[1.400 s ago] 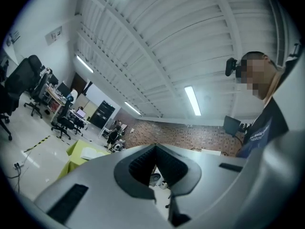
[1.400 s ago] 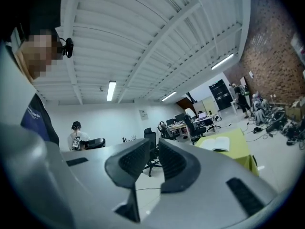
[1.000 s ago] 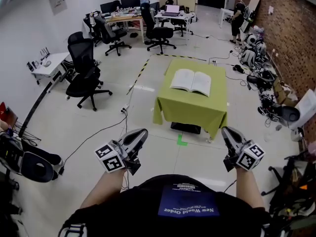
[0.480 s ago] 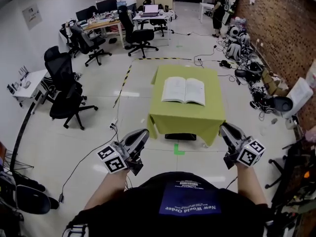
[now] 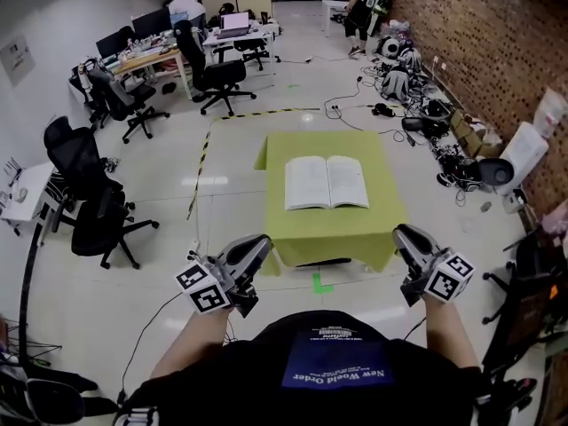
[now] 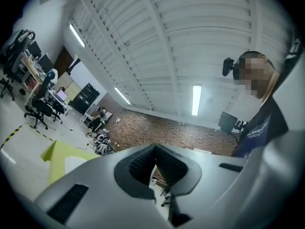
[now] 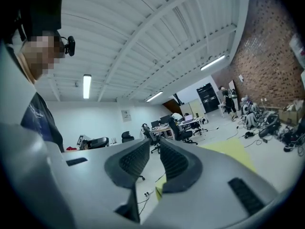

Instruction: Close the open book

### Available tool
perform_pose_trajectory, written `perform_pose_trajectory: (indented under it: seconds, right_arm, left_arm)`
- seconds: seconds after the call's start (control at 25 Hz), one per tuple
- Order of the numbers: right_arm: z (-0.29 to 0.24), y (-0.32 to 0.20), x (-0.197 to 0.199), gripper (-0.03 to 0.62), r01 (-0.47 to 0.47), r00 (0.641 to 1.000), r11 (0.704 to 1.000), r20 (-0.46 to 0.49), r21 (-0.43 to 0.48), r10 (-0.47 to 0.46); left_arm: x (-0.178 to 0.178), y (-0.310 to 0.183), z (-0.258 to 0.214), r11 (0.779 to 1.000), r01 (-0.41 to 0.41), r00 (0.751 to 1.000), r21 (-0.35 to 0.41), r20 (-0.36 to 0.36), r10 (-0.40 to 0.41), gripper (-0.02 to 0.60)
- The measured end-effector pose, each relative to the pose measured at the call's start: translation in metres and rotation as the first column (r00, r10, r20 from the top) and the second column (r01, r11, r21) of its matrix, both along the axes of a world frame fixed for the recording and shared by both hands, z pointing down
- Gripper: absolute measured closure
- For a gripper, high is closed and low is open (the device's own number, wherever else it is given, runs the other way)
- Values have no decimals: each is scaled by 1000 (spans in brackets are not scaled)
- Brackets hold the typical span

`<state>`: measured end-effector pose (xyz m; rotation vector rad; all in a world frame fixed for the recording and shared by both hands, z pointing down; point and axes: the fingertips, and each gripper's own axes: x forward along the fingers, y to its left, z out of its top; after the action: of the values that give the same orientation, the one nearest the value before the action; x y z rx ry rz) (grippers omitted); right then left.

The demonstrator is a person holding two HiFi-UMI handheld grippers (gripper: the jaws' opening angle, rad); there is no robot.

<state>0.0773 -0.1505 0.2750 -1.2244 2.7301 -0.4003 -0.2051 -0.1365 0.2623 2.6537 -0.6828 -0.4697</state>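
An open book [image 5: 327, 182] lies flat, pages up, on a small table under a yellow-green cloth [image 5: 330, 224] in the middle of the floor. Both grippers are held out in front of the person, short of the table's near edge and apart from the book. My left gripper [image 5: 255, 246] is shut with nothing in it; in the left gripper view its pads [image 6: 143, 162] meet. My right gripper [image 5: 402, 235] has just been opening: a narrow gap shows between its pads [image 7: 174, 162], with nothing between them. The cloth's corner [image 7: 233, 152] shows past the right jaws.
Black office chairs [image 5: 93, 204] stand at the left, desks with computers [image 5: 160, 47] behind them. Cables and gear [image 5: 461, 162] line the brick wall at the right. A person [image 5: 362, 3] stands at the far end. Green tape [image 5: 321, 283] marks the floor before the table.
The table and book have come closer and lower in the head view as the person walked toward them. Both grippers keep their places in that view.
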Motion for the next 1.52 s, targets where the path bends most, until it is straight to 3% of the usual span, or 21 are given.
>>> perform_pose_trajectory:
  seconds: [0.24,0.64,0.88,1.08,1.24,1.52]
  right_arm:
    - [9,-66,29,551,15,1000,1000,18,-11,-15]
    - [15,-212,76,551,219,975,976,49,-20,-217]
    - [35,-269,86,539,289,957,955,59,-64,-286]
    - [63,-297,53,520,298,954,943,61,-145,-292]
    - [88,-315,18,511,246,969,946,48,-211,-241]
    - [134,-315,3,510,123,992,933,60,-339,-109]
  left_arm:
    - [25,-55,14,999,22,1000,-26,20,-22,575]
    - [96,-156,15,981,180,983,-72,44,-177,575]
    - [133,-203,28,972,203,979,-122,60,-197,575]
    - [117,-240,61,967,160,986,-200,75,-148,575]
    - [90,-276,100,960,81,996,-267,45,-72,575]
    - [94,-300,162,914,-124,989,-387,24,144,575]
